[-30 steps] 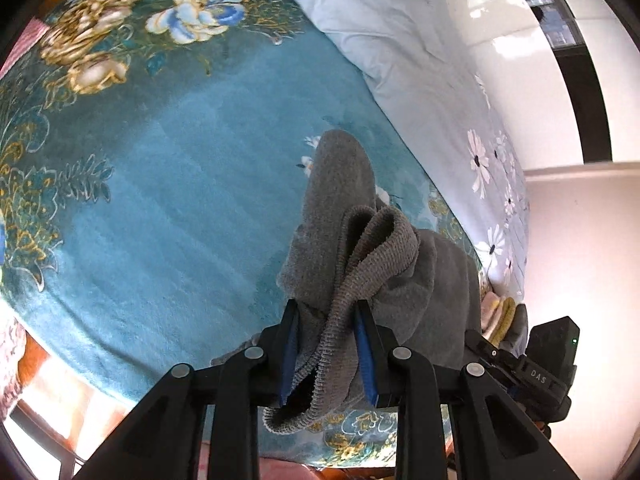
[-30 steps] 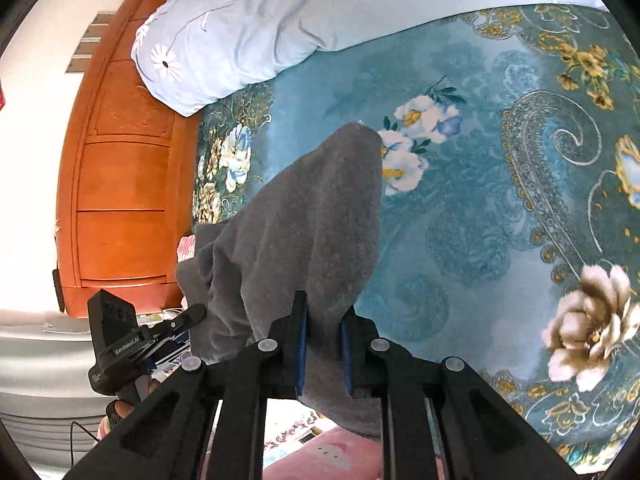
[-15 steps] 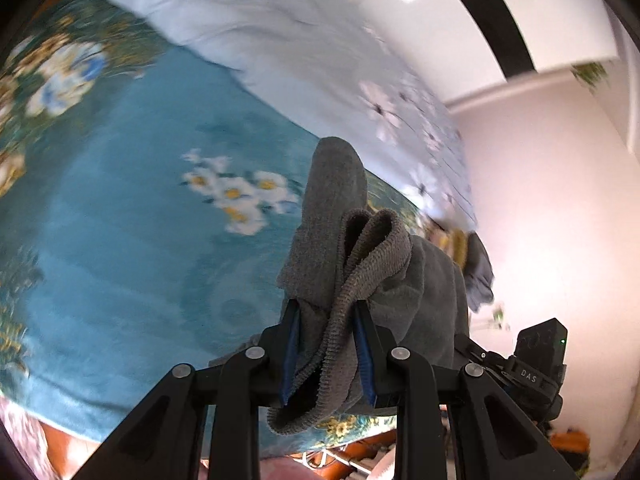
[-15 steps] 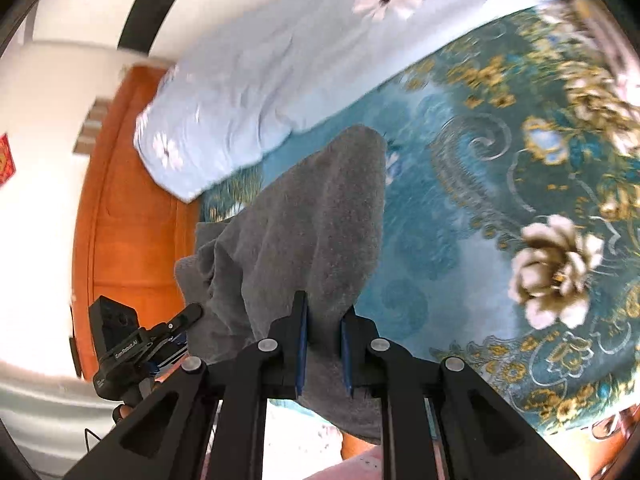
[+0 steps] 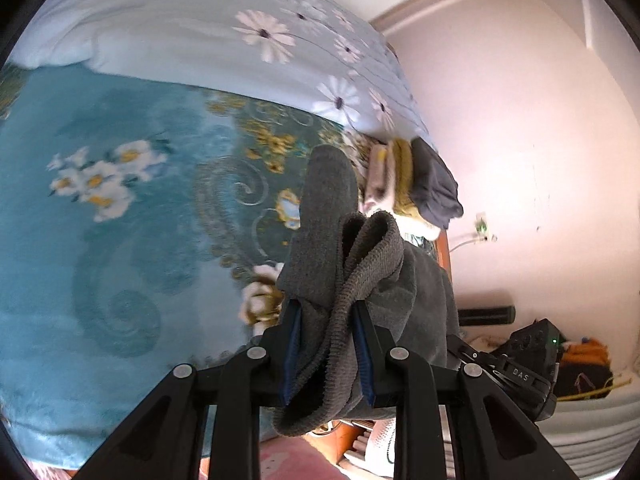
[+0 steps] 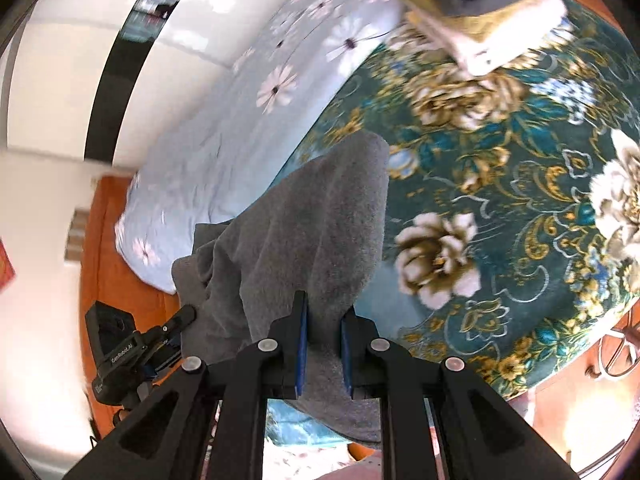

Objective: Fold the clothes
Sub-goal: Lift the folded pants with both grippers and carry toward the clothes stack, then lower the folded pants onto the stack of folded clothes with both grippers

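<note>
Garment: grey knit garment (image 5: 332, 280) is held off the teal floral blanket (image 5: 120, 240), bunched between both tools.
Left gripper (image 5: 328, 344): clenched on the ribbed hem.
Right gripper (image 6: 324, 344): clamped on the plain edge.
Progress: a folded stack (image 5: 412, 184) is already laid by the daisy duvet (image 5: 240, 40) — the grey piece is judged still unfolded.
Change: both views are swung toward the stack since a second ago — grips unchanged.

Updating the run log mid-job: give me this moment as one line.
left hand-held gripper: shut on grey garment | right hand-held gripper: shut on same garment | garment: held above floral blanket | folded stack: beyond
</note>
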The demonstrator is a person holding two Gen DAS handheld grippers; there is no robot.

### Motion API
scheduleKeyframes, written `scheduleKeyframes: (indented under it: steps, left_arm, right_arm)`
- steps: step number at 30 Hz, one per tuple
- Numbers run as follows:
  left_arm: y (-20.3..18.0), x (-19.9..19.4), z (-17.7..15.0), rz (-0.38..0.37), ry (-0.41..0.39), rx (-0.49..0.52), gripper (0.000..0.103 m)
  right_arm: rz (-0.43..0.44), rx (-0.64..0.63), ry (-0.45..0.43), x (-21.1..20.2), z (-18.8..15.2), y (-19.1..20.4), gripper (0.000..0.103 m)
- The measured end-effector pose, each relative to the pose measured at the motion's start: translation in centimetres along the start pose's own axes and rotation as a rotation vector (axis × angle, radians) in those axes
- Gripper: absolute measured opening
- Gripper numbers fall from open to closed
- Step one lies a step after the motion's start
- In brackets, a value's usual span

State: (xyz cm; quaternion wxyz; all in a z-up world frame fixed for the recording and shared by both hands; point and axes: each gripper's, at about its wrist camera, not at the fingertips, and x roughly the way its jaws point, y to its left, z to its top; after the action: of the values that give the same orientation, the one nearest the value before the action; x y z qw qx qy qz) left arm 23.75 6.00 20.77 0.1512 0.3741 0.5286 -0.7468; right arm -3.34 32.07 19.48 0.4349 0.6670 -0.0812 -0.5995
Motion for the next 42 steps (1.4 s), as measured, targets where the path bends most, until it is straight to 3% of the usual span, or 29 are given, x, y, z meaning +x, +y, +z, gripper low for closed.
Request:
scheduleKeyframes:
  steps: [6, 11, 18, 27, 31, 37, 42]
  left_arm:
    - [-5.4, 6.2, 2.3, 0.028, -0.007, 0.001, 0.025]
    - [-11.5, 11.9, 4.3, 0.04, -0.028, -0.046, 0.025]
    - [-22.1, 18.1, 8.4, 0.016, -0.057, -0.056, 0.024]
    - [-31.9, 24.9, 14.7, 0.001, -0.042, -0.01, 0.025]
    - [-34.2, 28.3, 17.7, -0.002, -0.031, -0.009, 0.025]
    - [-35.8, 33.1, 21.5, 0.018, -0.002, -0.011, 0.025]
    - [-33.9, 36.5, 22.7, 0.019, 0.018, -0.06, 0.022]
  right_arm:
    - [0.034, 0.03, 0.003, -1.6, 5.6, -5.6, 0.014]
    - [0.055, -0.006, 0.033, -3.7, 13.8, -9.4, 0.014]
    - [0.068, -0.153, 0.015, -10.2, 25.6, -11.1, 0.014]
    - [0.101, -0.199, -0.045, -15.2, 38.2, -12.6, 0.014]
    - [0.097, -0.198, -0.07, -16.5, 43.3, -13.6, 0.014]
    - [0.058, -0.134, -0.036, -15.0, 49.3, -16.3, 0.014]
    - [0.018, -0.1, -0.007, -12.5, 52.7, -18.6, 0.014]
